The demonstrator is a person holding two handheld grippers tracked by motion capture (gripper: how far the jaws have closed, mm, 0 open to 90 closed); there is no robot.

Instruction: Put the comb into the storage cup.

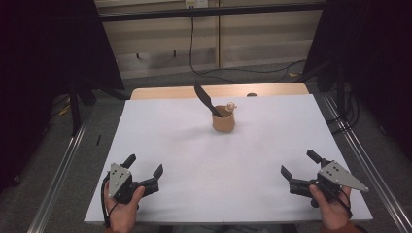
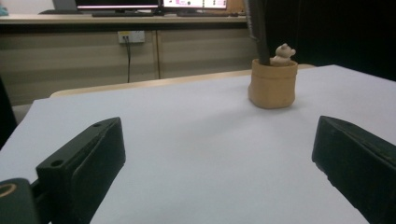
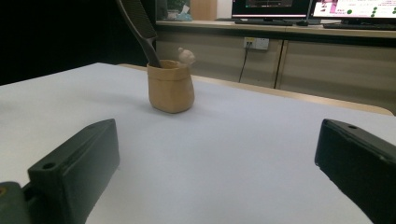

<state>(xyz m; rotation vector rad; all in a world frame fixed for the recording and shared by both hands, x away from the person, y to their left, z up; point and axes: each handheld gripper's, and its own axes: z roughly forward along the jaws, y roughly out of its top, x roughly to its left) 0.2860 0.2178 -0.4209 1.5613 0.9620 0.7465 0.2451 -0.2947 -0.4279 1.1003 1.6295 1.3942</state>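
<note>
Your left gripper (image 1: pixel 145 169) and right gripper (image 1: pixel 297 164) sat near you, both spread wide, holding nothing. The tan cup (image 1: pixel 223 119) with the black tool (image 1: pixel 206 99) stood far off.

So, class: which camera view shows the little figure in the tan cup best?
The left gripper view: the figure sits close and sharp at the cup rim. The right gripper view blurs it; the high view shows it tiny.

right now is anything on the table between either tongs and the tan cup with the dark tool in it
Nothing visible. Only bare white table lies between the left tongs, the right tongs and the cup. Both tongs are open.
</note>
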